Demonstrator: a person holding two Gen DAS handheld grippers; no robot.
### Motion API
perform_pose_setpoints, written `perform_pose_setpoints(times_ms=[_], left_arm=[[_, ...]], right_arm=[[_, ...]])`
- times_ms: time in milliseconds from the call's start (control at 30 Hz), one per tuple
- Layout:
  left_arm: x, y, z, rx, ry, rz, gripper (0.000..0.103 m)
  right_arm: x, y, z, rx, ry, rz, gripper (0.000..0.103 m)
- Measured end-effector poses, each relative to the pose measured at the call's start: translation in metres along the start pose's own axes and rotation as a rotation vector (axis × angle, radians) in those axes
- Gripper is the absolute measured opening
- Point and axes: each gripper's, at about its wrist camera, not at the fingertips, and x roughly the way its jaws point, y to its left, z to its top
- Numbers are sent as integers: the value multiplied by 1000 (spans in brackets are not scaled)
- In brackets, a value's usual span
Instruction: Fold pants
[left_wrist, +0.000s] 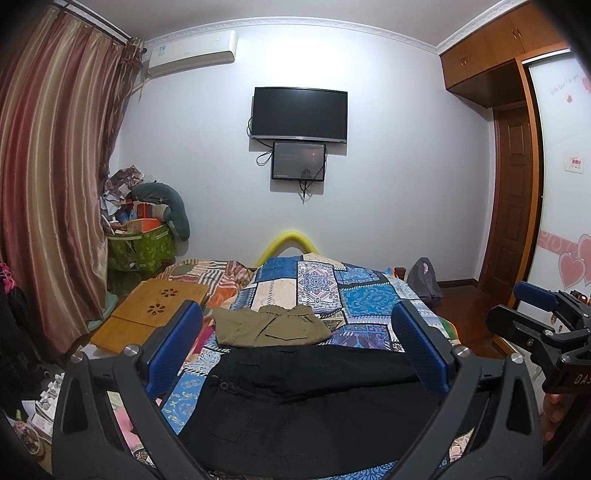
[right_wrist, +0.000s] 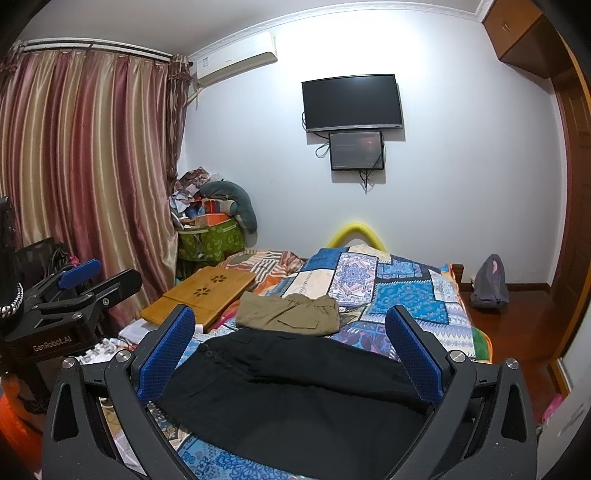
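Black pants (left_wrist: 306, 402) lie spread flat across the near end of the bed, waistband button to the left; the right wrist view shows the same black pants (right_wrist: 291, 391). Beyond them rests a folded olive-green pair (left_wrist: 271, 325), also visible as the olive pair (right_wrist: 290, 314). My left gripper (left_wrist: 297, 345) hovers above the black pants, open, nothing between its blue pads. My right gripper (right_wrist: 290, 345) is likewise open and empty above the pants. Each gripper shows at the edge of the other's view: the right gripper (left_wrist: 546, 317) and the left gripper (right_wrist: 79, 280).
The bed has a blue patchwork cover (left_wrist: 354, 295). A bamboo lap tray (left_wrist: 147, 314) lies on its left side. Striped curtains (left_wrist: 48, 184) hang left, a cluttered green box (left_wrist: 142, 247) stands in the corner, a grey backpack (right_wrist: 487, 282) sits on the wooden floor right.
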Motion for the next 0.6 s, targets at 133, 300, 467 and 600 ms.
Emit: perform_pose_setpoints(times_ms=[133, 300, 467, 600], left_arm=[[-2, 1, 0, -2, -1, -4, 103], [0, 3, -1, -14, 7, -8, 103], [0, 3, 0, -18, 10, -9, 103], [0, 3, 1, -18, 6, -8, 103]], right_arm=[[0, -1, -2, 4, 4, 6, 103], [0, -1, -2, 7, 4, 7, 103], [1, -1, -2, 10, 6, 8, 103], [1, 0, -2, 9, 5, 7, 103]])
